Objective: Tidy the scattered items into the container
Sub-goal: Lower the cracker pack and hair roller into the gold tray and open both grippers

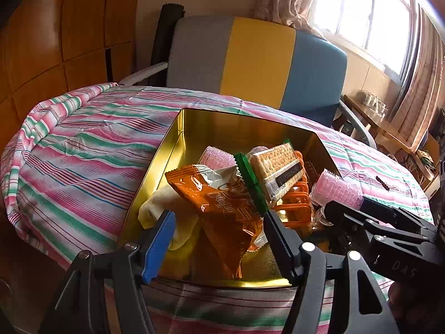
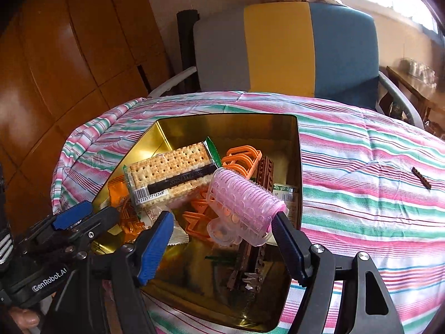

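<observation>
Drop-off is being wrapped up: L tool (image 1: 219, 239) & R tool (image 2: 222, 229) are being held wide, nothing gripped, w/ pink roller (image 2: 246, 201) lying in gold tin (image 2: 299, 150); brown strip (image 2: 421, 177) on tabletop (image 2: 361, 167) is prob. being left as next pick, needing R reach.

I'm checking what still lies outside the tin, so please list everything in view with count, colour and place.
gold metal tin: one, on the striped cloth
cracker packet: one, clear wrap with green ends, in the tin
orange snack bag: one, in the tin
pink hair rollers: at least two, in the tin
orange plastic clips: several, in the tin
pale yellow cloth: one, in the tin's corner
brown toy bricks: some, in the tin
small dark brown brick strip: one, on the cloth outside the tin
striped cloth: one, pink, green and white, covering the table
armchair: one, grey, yellow and blue, behind the table
left claw: open, over the tin
right claw: open, over the tin
</observation>
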`<control>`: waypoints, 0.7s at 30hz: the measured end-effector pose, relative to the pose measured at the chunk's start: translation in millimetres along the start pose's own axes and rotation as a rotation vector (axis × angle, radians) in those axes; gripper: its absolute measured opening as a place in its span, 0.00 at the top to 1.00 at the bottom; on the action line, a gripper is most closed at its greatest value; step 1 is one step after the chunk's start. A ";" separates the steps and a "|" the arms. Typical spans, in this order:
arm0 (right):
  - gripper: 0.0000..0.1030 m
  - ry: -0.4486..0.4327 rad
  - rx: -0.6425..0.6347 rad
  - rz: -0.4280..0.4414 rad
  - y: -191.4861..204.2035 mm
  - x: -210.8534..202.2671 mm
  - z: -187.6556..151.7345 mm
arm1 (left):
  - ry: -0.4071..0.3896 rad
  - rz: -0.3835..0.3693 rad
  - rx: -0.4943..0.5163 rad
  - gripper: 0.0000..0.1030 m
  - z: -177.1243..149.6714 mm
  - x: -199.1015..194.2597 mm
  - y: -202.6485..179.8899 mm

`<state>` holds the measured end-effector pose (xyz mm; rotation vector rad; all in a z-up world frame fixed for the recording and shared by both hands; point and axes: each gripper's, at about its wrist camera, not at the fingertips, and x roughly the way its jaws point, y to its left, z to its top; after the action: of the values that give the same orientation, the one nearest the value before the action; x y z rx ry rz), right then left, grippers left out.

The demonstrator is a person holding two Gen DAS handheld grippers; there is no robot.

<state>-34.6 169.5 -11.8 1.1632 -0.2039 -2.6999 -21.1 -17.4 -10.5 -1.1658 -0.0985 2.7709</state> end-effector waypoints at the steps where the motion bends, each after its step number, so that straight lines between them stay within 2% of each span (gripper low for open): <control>1: 0.26 0.000 -0.003 -0.004 1.3 -1.3 -1.6 | 0.004 0.012 -0.001 0.35 -1.7 -0.6 -0.9; 4: 0.23 -0.002 -0.011 -0.025 3.8 -5.7 -5.4 | 0.015 0.050 -0.004 0.35 -5.7 -3.1 -2.1; 7: 0.21 -0.005 -0.007 -0.023 3.2 -8.9 -8.1 | 0.020 0.052 -0.029 0.35 -7.3 -5.4 1.9; 8: 0.21 -0.004 -0.001 -0.014 2.4 -9.6 -9.0 | 0.021 0.053 -0.040 0.35 -7.3 -6.4 3.7; 10: 0.21 -0.003 0.028 0.075 -0.5 -13.7 -10.2 | 0.013 0.056 -0.046 0.35 -6.6 -10.6 5.0; 13: 0.21 -0.026 0.035 0.092 0.4 -23.1 -10.8 | -0.011 0.086 -0.037 0.35 -4.6 -18.6 3.0; 15: 0.21 -0.030 0.030 0.063 0.4 -25.1 -10.7 | -0.039 0.134 -0.017 0.35 -3.7 -23.6 -1.4; 17: 0.21 -0.033 0.035 0.028 -1.2 -26.6 -10.5 | -0.077 0.174 0.007 0.42 -4.1 -30.3 -5.6; 19: 0.19 -0.042 0.033 -0.022 -1.8 -28.2 -10.0 | -0.094 0.195 0.014 0.43 -4.7 -34.9 -8.1; 21: 0.11 -0.052 0.036 -0.065 -1.5 -30.3 -9.2 | -0.092 0.198 0.004 0.51 -5.3 -36.0 -8.5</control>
<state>-7.7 177.5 3.0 1.1301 -0.2270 -2.7965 8.4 -14.3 12.2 -1.1023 0.0147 2.9949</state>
